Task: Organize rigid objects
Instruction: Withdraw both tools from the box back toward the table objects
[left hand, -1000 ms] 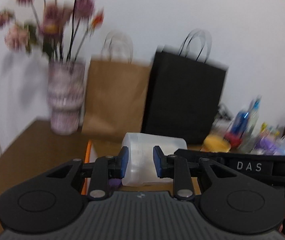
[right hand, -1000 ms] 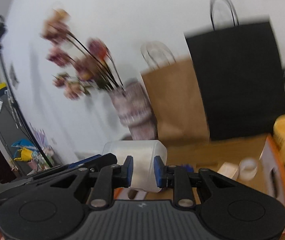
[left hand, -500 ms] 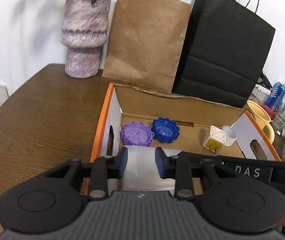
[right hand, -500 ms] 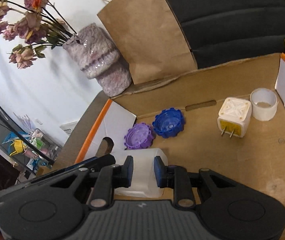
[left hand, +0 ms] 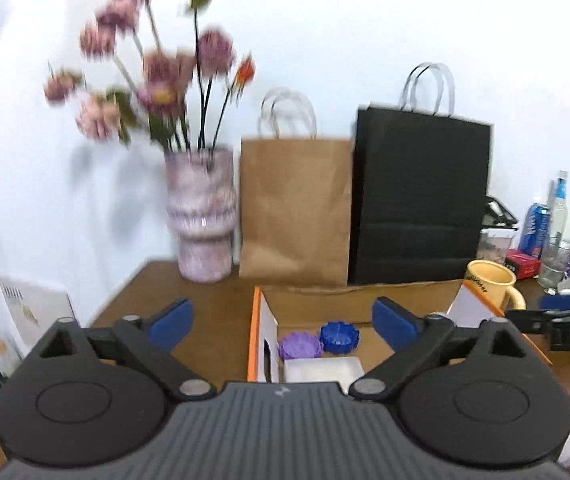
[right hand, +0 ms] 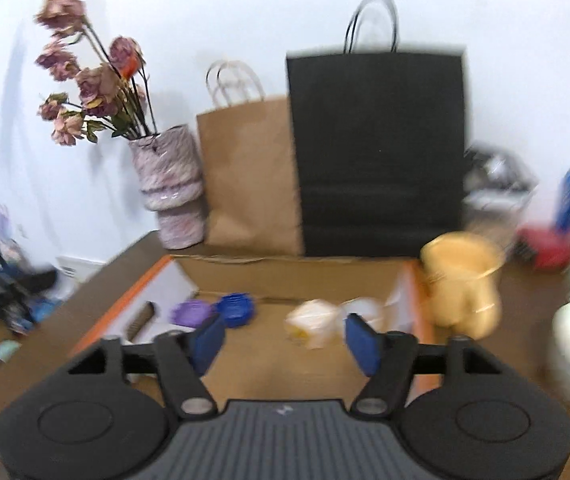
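Observation:
An open cardboard box (left hand: 259,328) with orange edges sits on the brown table. A translucent white container (left hand: 323,368) lies inside it at the near left. A purple lid (left hand: 300,346) and a blue lid (left hand: 339,336) lie behind it. The right wrist view shows the same lids (right hand: 234,309), a white plug adapter (right hand: 312,322) and a small white cup (right hand: 361,309), all blurred. My left gripper (left hand: 283,326) is open and empty above the box's near end. My right gripper (right hand: 283,342) is open and empty over the box floor (right hand: 269,352).
A pink vase of flowers (left hand: 201,216), a brown paper bag (left hand: 295,208) and a black paper bag (left hand: 419,200) stand behind the box. A yellow mug (left hand: 489,284) stands at its right. Bottles and clutter (left hand: 553,240) fill the far right.
Both grippers have opened and let go of the white container, which now lies in the box. Both have pulled back and up from it.

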`<state>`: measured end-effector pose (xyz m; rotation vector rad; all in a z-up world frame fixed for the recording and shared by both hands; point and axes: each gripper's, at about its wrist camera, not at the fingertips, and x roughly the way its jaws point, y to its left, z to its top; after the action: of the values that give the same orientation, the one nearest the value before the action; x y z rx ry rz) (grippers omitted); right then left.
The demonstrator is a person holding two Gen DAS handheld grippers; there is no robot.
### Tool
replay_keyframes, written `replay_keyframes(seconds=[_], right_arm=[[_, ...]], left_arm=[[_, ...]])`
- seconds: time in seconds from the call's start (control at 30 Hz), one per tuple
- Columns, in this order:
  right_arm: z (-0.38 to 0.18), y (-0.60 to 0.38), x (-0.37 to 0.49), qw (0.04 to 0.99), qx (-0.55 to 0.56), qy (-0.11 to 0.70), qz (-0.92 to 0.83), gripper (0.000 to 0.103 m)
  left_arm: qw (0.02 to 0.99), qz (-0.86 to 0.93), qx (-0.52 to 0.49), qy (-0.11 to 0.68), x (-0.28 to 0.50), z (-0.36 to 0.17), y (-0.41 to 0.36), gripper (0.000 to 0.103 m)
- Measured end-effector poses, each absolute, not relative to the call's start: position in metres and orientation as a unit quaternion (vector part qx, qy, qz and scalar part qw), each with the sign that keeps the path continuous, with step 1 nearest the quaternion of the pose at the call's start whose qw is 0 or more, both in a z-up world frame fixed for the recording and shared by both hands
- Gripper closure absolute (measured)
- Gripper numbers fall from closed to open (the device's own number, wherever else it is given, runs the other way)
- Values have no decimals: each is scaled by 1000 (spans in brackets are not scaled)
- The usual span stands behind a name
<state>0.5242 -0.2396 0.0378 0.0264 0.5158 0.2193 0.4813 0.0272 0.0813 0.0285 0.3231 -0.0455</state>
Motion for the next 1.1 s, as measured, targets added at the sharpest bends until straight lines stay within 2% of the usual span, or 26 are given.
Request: replay_keyframes(seconds=[0.03,0.53,0.77,0.83,1.1], right_arm=[[39,-246,512,964,4,246,101,22],[62,-281,381,980,38,168,97,21],[60,-277,310,983,40,142,108,19],[57,-276,287,983,40,138,111,16],[44,-274,199,981,42,147,120,14]], left_arm=[[987,-25,16,155,473,83,25,3],[994,-58,9,97,333,98,1,0],[996,-59,16,73,264,90,0,0],[995,-64,10,72,242,85,2,0],[995,-67,7,71,158,65,9,0]])
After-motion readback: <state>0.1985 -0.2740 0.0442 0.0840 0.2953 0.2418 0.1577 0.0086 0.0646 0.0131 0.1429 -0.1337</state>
